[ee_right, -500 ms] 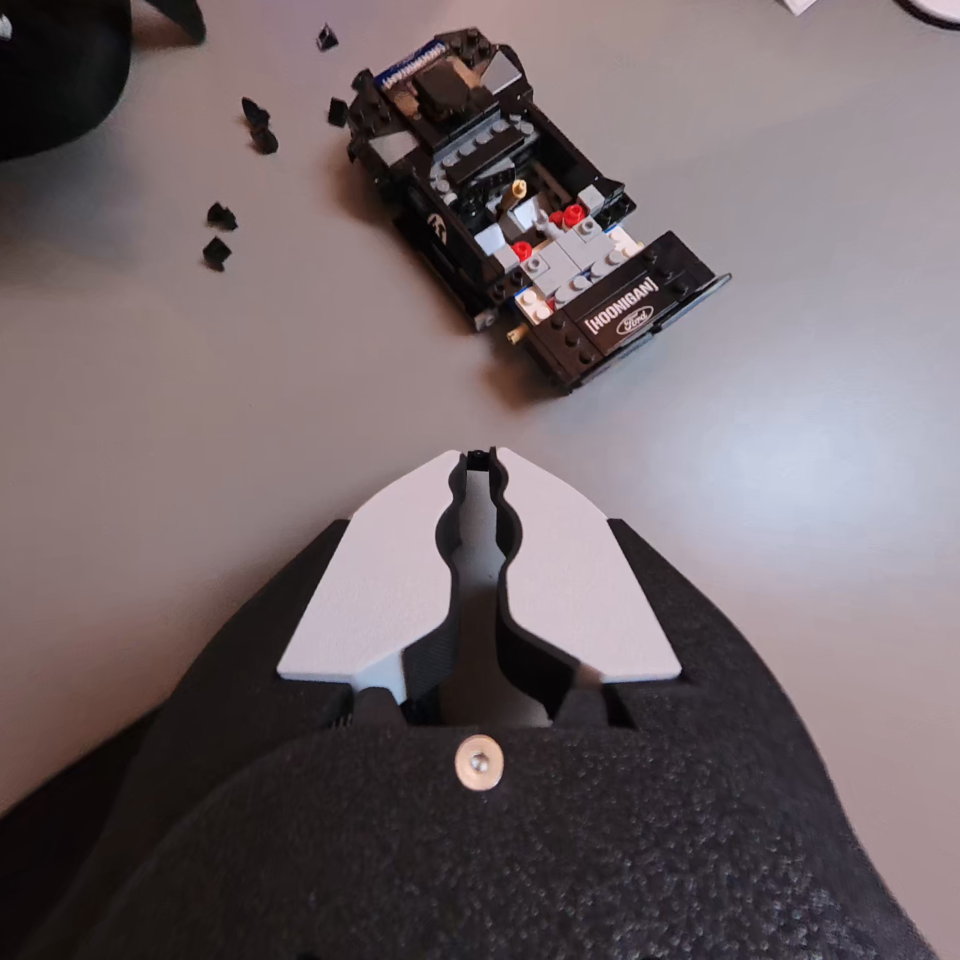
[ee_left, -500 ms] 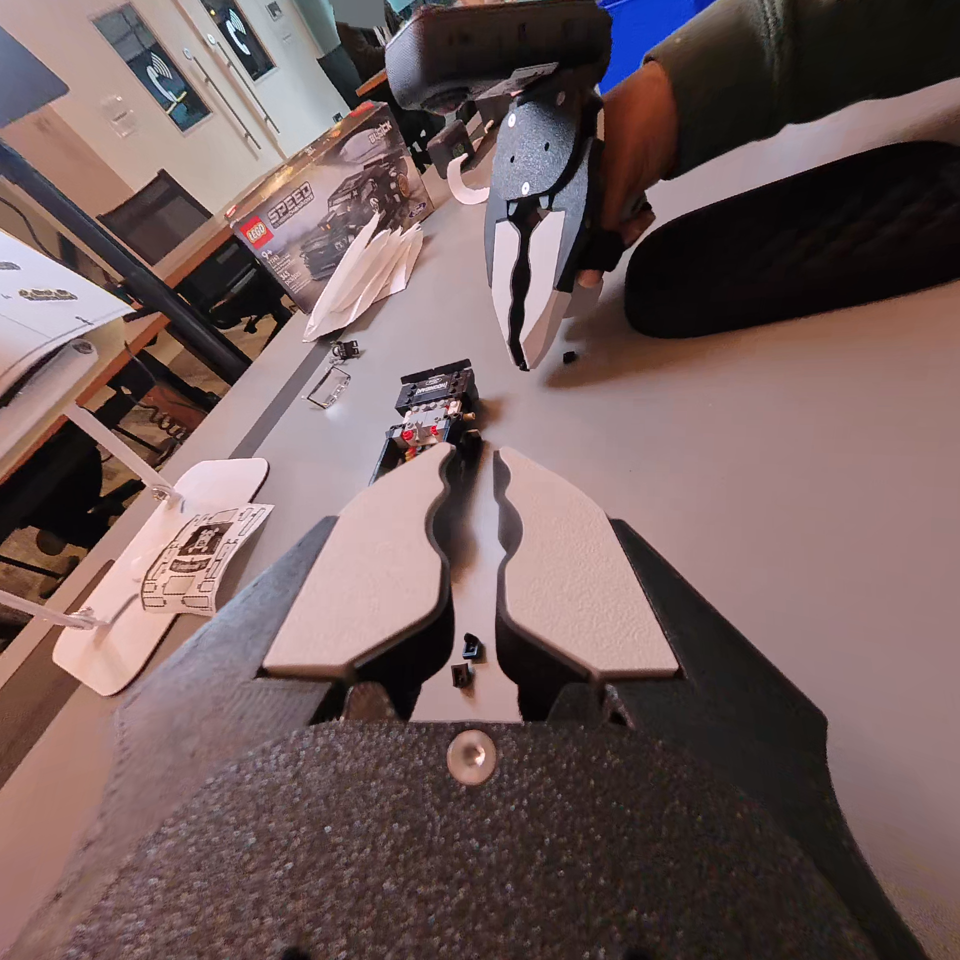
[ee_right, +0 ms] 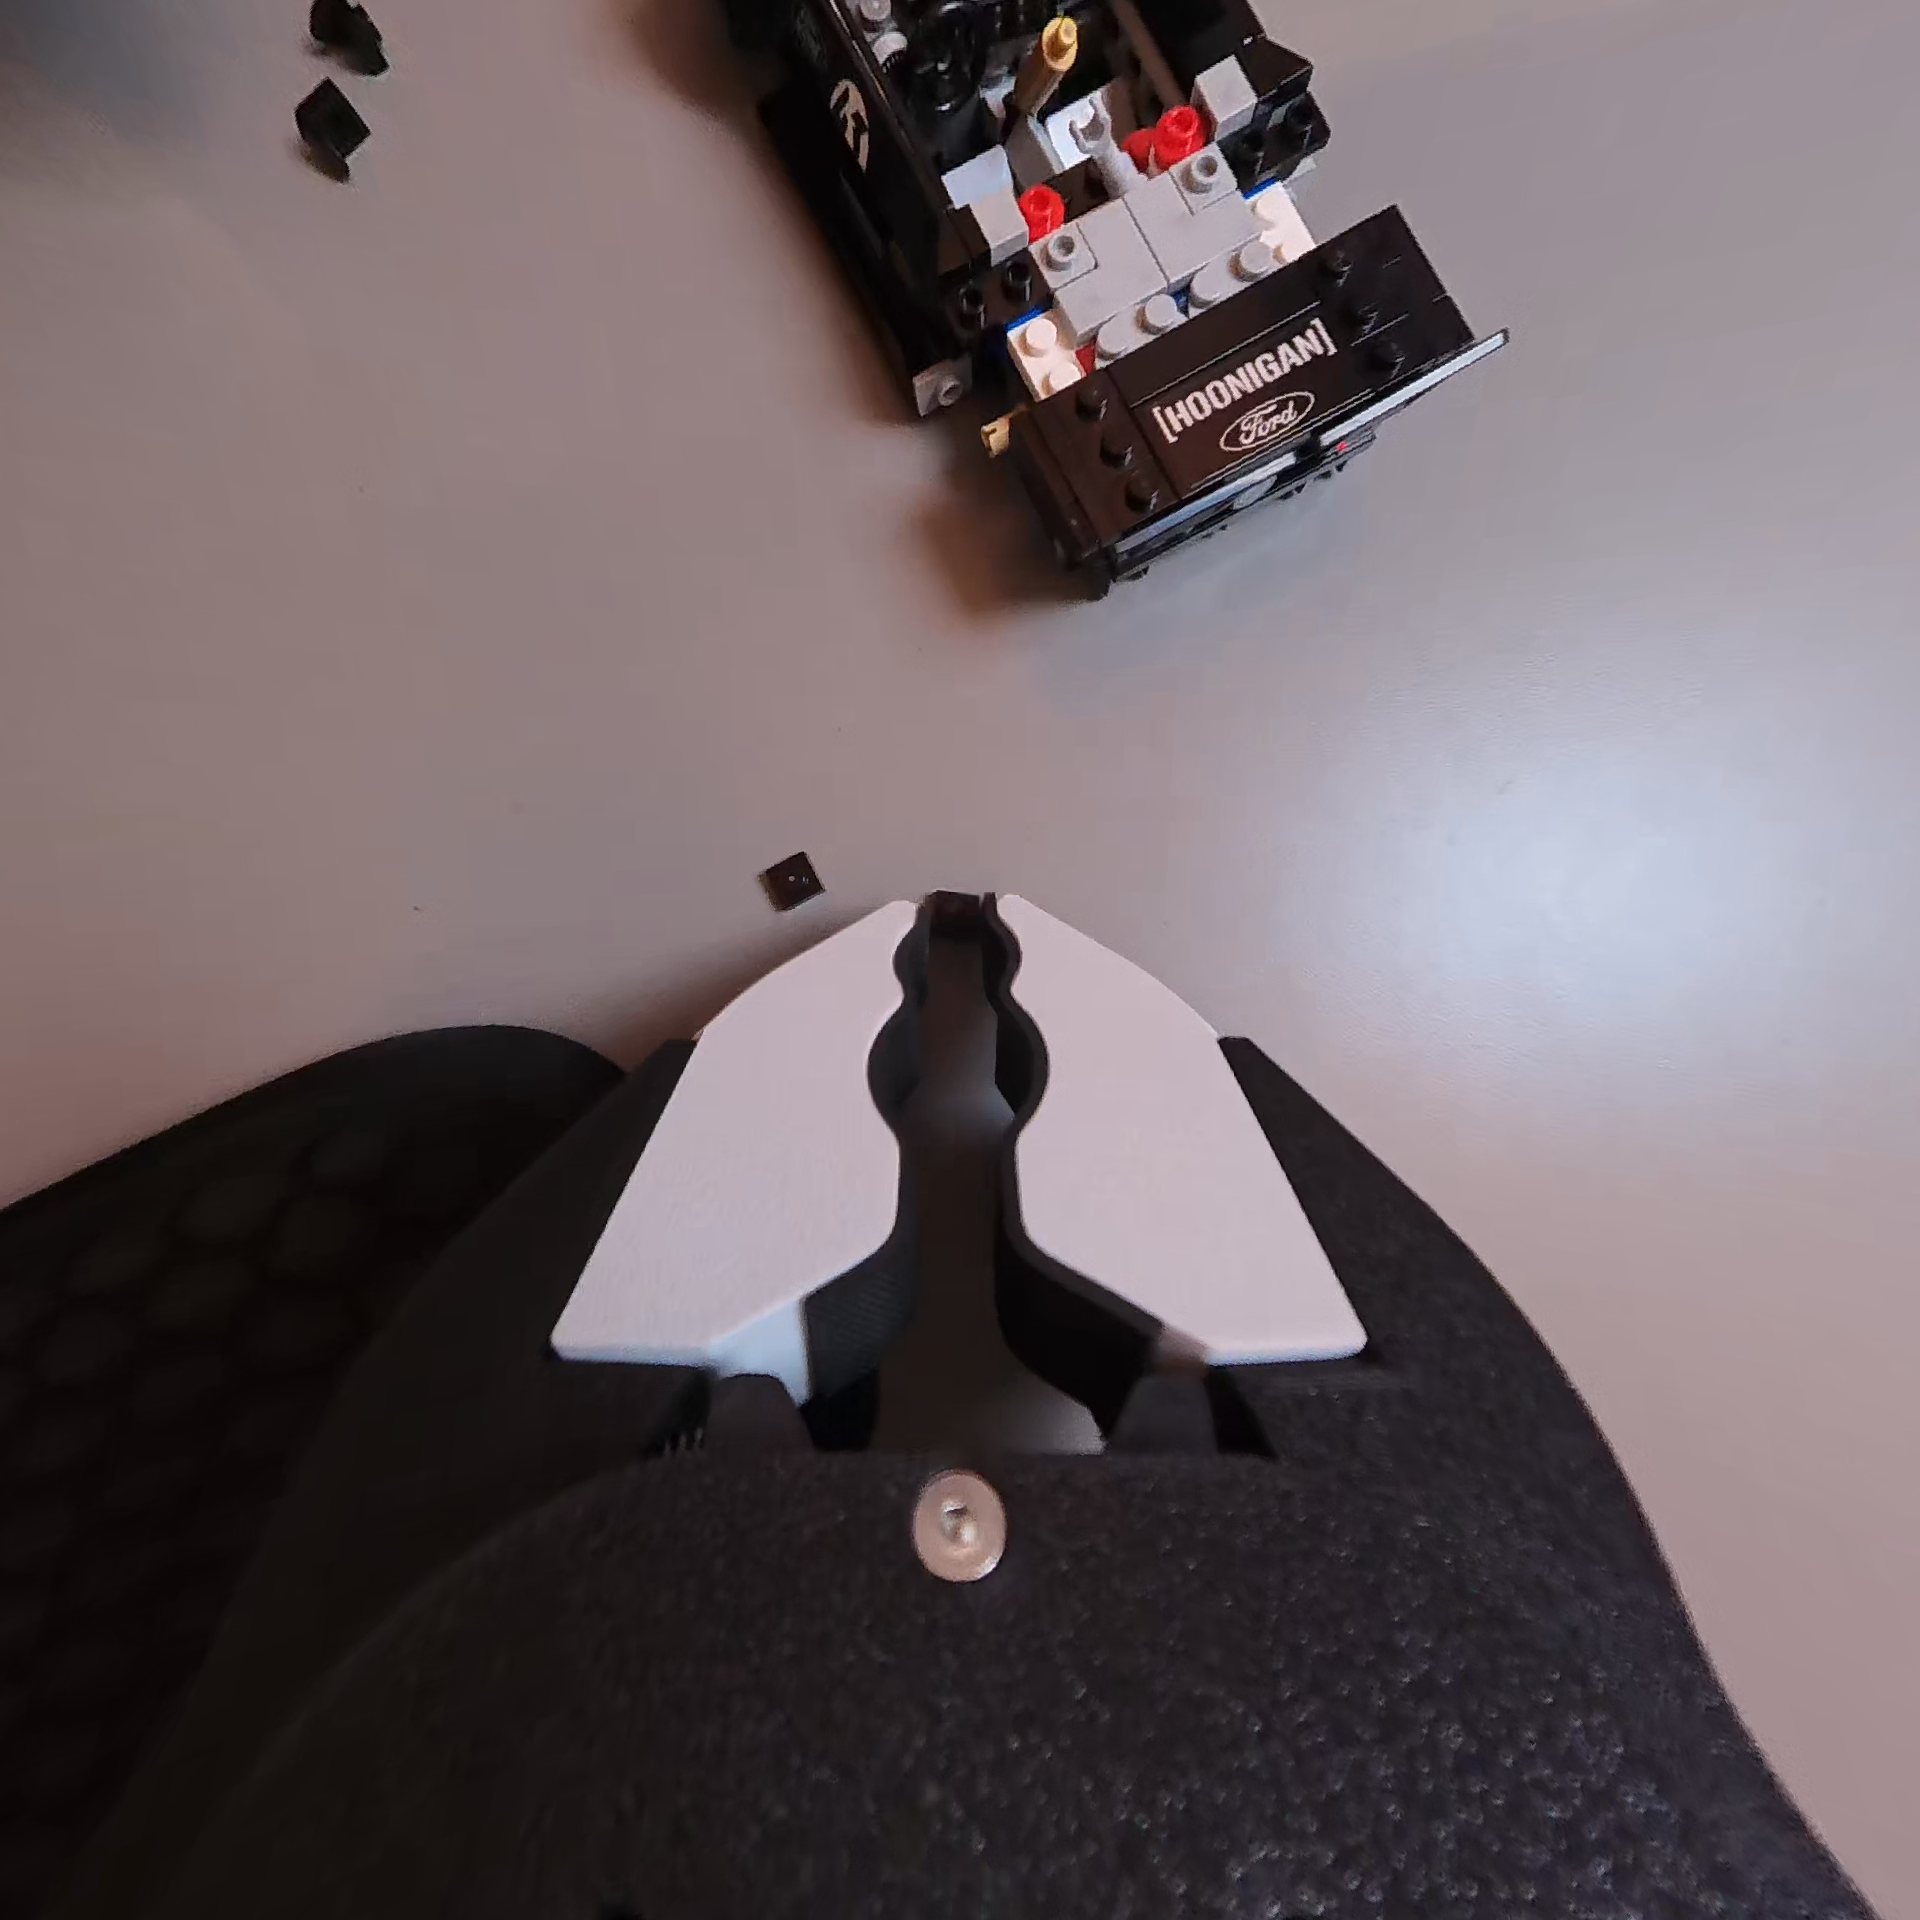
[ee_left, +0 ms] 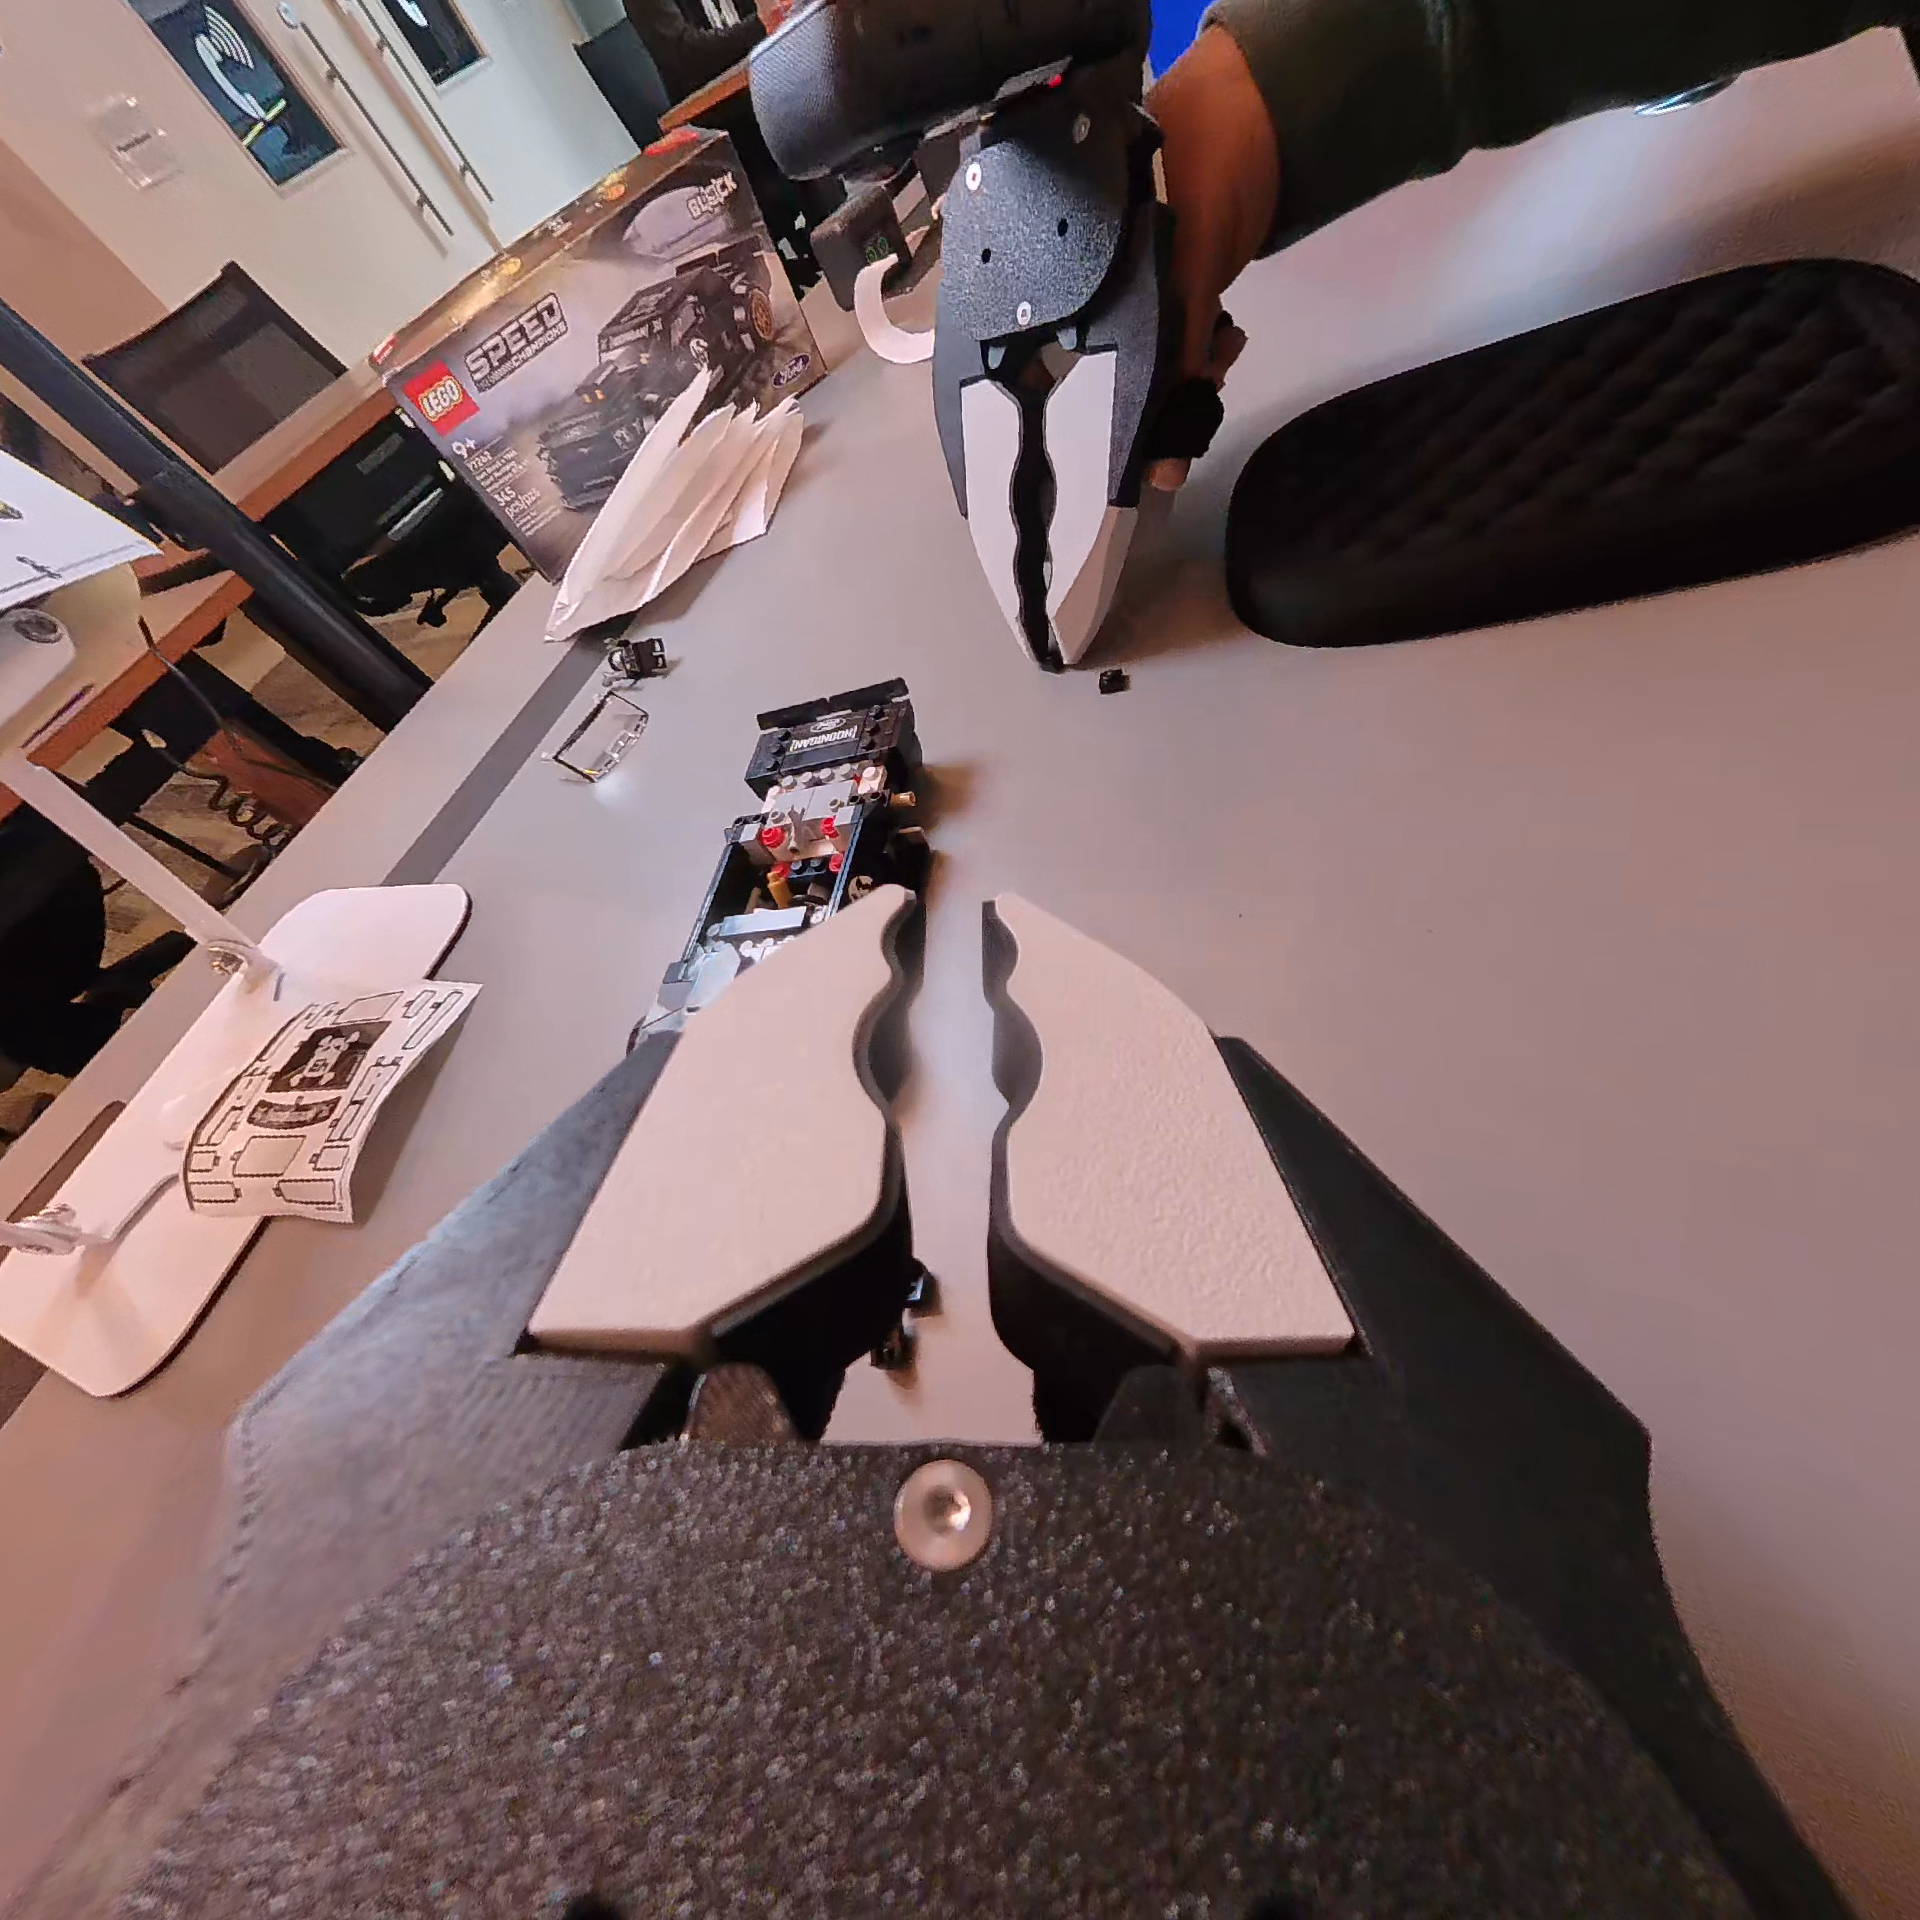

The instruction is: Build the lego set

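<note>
The partly built black lego car (ee_left: 821,821) (ee_right: 1143,270) lies on the grey table (ee_left: 1403,1039). My left gripper (ee_left: 956,909) is slightly open and empty, low over the table just behind the car. My right gripper (ee_right: 958,902) is shut on a small black piece (ee_right: 954,912) at its tips. In the left wrist view it (ee_left: 1049,649) points down with its tips at the table surface, beyond the car. A loose small black tile (ee_right: 792,881) (ee_left: 1112,681) lies right beside those tips.
A black padded rest (ee_left: 1610,447) (ee_right: 208,1195) lies next to the right gripper. The set's box (ee_left: 603,364), white bags (ee_left: 675,499), a clear windscreen piece (ee_left: 597,738) and a sticker sheet (ee_left: 312,1101) sit to the left. Loose black pieces (ee_right: 332,125) lie near the car. Spacing between my two grippers at the tips: around 20 centimetres.
My right gripper has come down to the table surface, still holding the small black piece, beside the loose tile. My left gripper has moved closer to the car.
</note>
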`<action>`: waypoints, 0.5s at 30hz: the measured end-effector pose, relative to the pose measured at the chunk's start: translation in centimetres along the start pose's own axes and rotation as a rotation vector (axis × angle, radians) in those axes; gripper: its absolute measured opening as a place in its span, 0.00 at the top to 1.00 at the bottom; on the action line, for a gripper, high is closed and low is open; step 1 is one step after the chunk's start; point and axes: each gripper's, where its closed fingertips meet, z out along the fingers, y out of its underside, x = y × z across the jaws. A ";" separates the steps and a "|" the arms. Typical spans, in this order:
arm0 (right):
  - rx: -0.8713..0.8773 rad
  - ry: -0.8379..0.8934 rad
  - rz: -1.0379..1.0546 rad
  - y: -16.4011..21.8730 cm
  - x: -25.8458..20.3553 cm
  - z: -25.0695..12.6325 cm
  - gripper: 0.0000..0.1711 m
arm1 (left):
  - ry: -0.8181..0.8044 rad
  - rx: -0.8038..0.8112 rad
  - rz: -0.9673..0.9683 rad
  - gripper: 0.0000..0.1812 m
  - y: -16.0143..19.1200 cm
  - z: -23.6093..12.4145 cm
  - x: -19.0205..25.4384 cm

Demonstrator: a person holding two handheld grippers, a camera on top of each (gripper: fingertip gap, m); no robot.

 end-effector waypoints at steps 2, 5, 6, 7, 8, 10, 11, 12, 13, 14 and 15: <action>-0.007 -0.011 -0.003 0.1 0.0 -0.1 0.92 | 0.003 0.000 -0.006 0.94 0.1 0.1 0.0; 0.023 -0.003 0.011 -0.2 0.2 -0.6 0.91 | 0.001 0.004 -0.021 0.94 0.1 0.0 -0.2; 0.066 0.005 0.030 -0.8 0.2 -1.1 0.91 | -0.001 0.011 -0.029 0.94 0.0 -0.1 -0.3; 0.122 0.017 0.051 -1.6 0.2 -1.8 0.91 | -0.005 0.020 -0.038 0.95 -0.1 -0.2 -0.5; 0.188 0.041 0.068 -2.6 0.3 -2.5 0.91 | -0.012 0.029 -0.048 0.95 -0.2 -0.3 -0.7; 0.329 0.137 0.093 -4.6 0.7 -4.0 0.86 | -0.032 0.053 -0.078 0.95 -0.5 -0.7 -1.4; 0.398 0.206 0.112 -5.5 1.1 -4.8 0.84 | -0.045 0.069 -0.097 0.96 -0.7 -0.9 -1.9; 0.470 0.275 0.135 -6.3 1.5 -5.7 0.83 | -0.060 0.089 -0.117 0.97 -0.9 -1.2 -2.4; 0.548 0.341 0.160 -7.1 1.7 -6.7 0.83 | -0.080 0.110 -0.140 0.98 -1.2 -1.5 -3.0; 0.621 0.409 0.189 -7.7 2.0 -7.8 0.83 | -0.105 0.134 -0.165 1.00 -1.4 -2.0 -3.7; 0.679 0.471 0.214 -8.1 2.1 -8.6 0.84 | -0.132 0.156 -0.193 1.00 -1.6 -2.4 -4.4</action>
